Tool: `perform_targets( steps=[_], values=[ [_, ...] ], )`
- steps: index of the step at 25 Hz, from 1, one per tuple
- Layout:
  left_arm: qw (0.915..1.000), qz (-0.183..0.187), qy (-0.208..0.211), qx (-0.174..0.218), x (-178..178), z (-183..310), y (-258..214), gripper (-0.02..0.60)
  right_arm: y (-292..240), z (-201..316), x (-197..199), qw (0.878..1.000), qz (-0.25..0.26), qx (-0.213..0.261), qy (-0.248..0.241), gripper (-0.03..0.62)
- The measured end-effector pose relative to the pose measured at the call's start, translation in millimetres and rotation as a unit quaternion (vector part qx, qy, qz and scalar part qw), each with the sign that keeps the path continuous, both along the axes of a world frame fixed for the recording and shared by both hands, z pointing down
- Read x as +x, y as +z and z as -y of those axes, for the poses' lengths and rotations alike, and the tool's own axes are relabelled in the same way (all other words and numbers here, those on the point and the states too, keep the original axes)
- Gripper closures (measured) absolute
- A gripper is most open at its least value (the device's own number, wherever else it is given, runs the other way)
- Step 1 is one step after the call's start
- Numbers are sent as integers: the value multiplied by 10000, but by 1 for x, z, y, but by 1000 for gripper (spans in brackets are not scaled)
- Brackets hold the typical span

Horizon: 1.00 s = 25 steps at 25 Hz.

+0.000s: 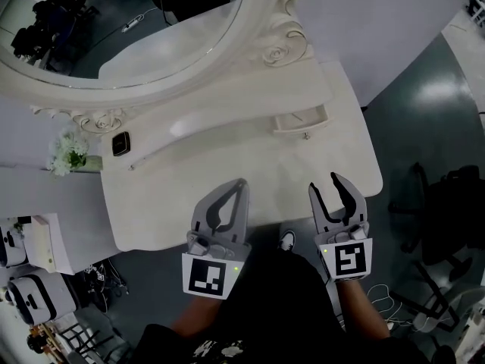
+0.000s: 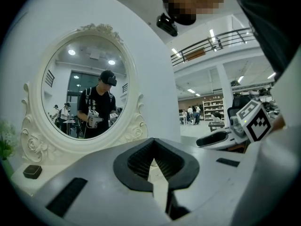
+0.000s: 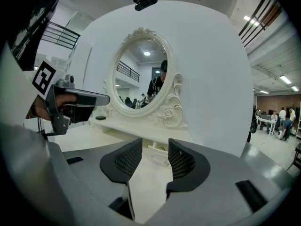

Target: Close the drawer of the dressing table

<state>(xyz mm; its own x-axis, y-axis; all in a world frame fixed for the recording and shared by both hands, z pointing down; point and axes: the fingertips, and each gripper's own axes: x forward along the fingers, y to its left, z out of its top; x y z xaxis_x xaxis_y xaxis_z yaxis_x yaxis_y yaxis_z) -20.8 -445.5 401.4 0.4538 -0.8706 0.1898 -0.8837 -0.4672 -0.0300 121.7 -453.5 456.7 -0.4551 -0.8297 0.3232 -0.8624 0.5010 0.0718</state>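
Observation:
The white dressing table (image 1: 318, 165) has a small drawer (image 1: 301, 120) standing pulled out under the right end of its mirror shelf, knob (image 1: 306, 136) facing me. The same drawer (image 3: 158, 156) shows straight ahead beyond my right gripper's jaws. My right gripper (image 1: 323, 184) (image 3: 155, 147) hovers over the table's front right, short of the drawer, open with nothing between its pads. My left gripper (image 1: 242, 182) (image 2: 153, 142) hangs over the front middle of the table, its fingertips meeting and empty. Neither gripper touches the drawer.
A big oval mirror (image 1: 114, 29) in a carved frame backs the table. A small black box (image 1: 120, 143) and white flowers (image 1: 70, 152) sit at the shelf's left end. An office chair (image 1: 447, 218) stands at the right; white gear (image 1: 30, 294) lies on the floor at the left.

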Motion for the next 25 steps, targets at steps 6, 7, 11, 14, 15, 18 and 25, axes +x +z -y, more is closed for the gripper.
perform_targets(
  steps=[6, 7, 11, 14, 15, 18, 25],
  values=[
    [9997, -7, 123, -189, 2, 17, 15, 580, 22, 15, 0, 9997, -115, -173, 83, 424],
    [9996, -2, 146, -223, 2, 20, 18, 580, 27, 17, 0, 9996, -137, -242, 89, 424],
    [9991, 21, 282, -307, 3, 33, 29, 580, 43, 28, 1, 9989, -144, -397, 188, 418],
    [9983, 28, 413, -421, 4, 41, 39, 580, 54, 35, 2, 9983, -174, -487, 272, 417],
    [9979, 28, 457, -453, 5, 43, 42, 580, 57, 38, 1, 9982, -195, -501, 275, 416],
    [9967, 30, 601, -551, 8, 52, 51, 580, 65, 48, -1, 9982, -207, -482, 299, 416],
    [9936, 29, 812, -779, 9, 63, 68, 580, 92, 66, 1, 9956, -276, -812, 381, 414]
  ],
)
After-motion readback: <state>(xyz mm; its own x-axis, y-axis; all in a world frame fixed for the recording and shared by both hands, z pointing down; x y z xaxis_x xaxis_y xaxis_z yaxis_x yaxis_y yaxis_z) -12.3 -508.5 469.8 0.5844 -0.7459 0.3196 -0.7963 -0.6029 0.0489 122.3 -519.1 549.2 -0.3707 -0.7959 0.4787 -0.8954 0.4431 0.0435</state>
